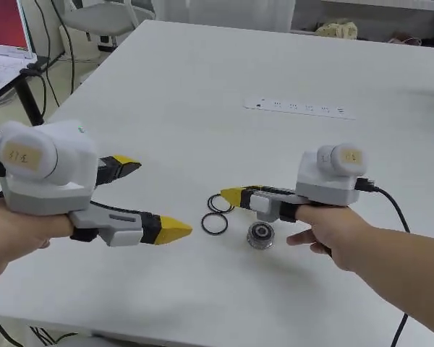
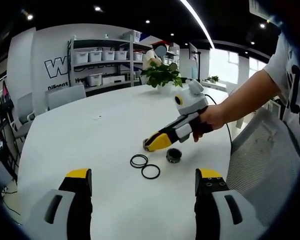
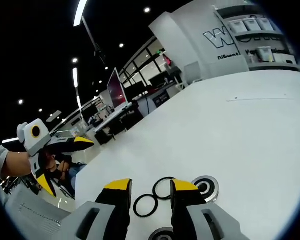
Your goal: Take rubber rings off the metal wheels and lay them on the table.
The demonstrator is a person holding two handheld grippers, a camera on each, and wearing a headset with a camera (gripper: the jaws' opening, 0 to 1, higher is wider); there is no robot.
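White rectangular surface (image 1: 202, 87) in an open office. At the far left a laptop (image 1: 0, 43) stands on a separate desk. In the left gripper view, grey shelving with storage boxes (image 2: 100, 65) and a green potted plant (image 2: 162, 75) stand beyond the far end.

Left tongs (image 1: 158, 196), yellow-tipped, are held above the near left of the surface, jaws spread wide and empty. Right of them, three thin black rubber rings lie flat on the surface: a touching, overlapping pair (image 1: 219, 204) and, just nearer, a single ring (image 1: 214, 223). The small silver metal wheel (image 1: 260, 235) lies just right of the single ring, apart from it; whether it bears a ring cannot be told. Right tongs (image 1: 233, 196) hover over the pair, jaws narrowly parted and holding nothing. A flat white power strip (image 1: 300, 108) lies far right of centre.

The near edge runs close below both tongs. The left edge slants away. Bare surface stretches between the rings and the strip.
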